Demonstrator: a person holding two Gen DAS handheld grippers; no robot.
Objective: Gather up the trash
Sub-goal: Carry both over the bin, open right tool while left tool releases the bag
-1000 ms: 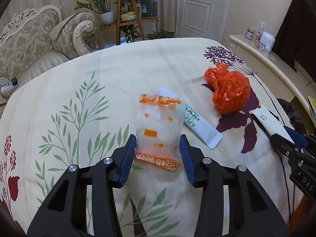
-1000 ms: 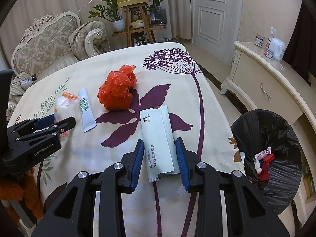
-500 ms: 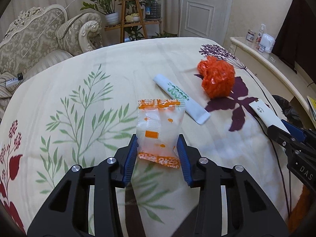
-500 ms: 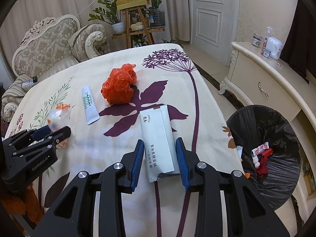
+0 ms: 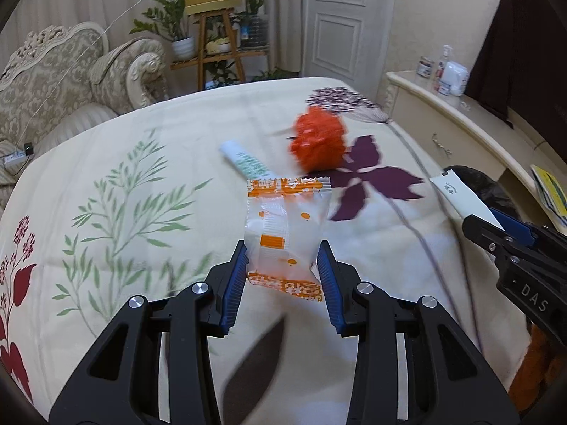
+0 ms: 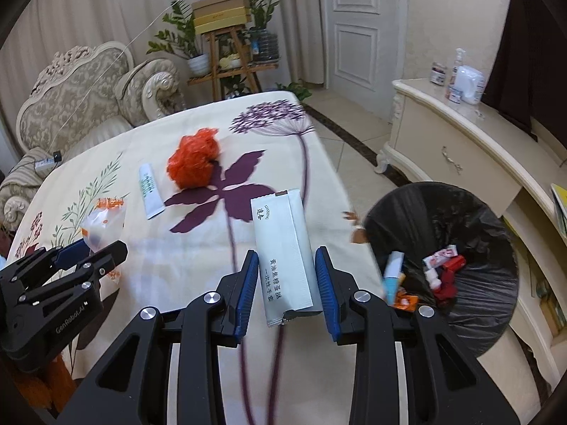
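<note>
My left gripper (image 5: 282,265) is shut on a clear wrapper with orange print (image 5: 285,233) and holds it above the floral tablecloth (image 5: 124,148). My right gripper (image 6: 285,276) is shut on a white paper packet with printed text (image 6: 283,244), held above the table's right edge. The wrapper (image 6: 102,221) and left gripper (image 6: 88,258) also show in the right wrist view; the packet (image 5: 460,198) shows in the left wrist view. A crumpled orange bag (image 6: 195,163) and a white tube with green print (image 6: 150,191) lie on the table.
A bin lined with a black bag (image 6: 471,226) stands on the floor right of the table, with several pieces of trash inside. A cream cabinet (image 6: 460,148) stands behind it. A sofa (image 6: 71,106) and a plant stand (image 6: 226,53) are beyond the table.
Both grippers have lifted and moved right toward the bin with their items held. The orange bag and tube stay on the table and look farther away.
</note>
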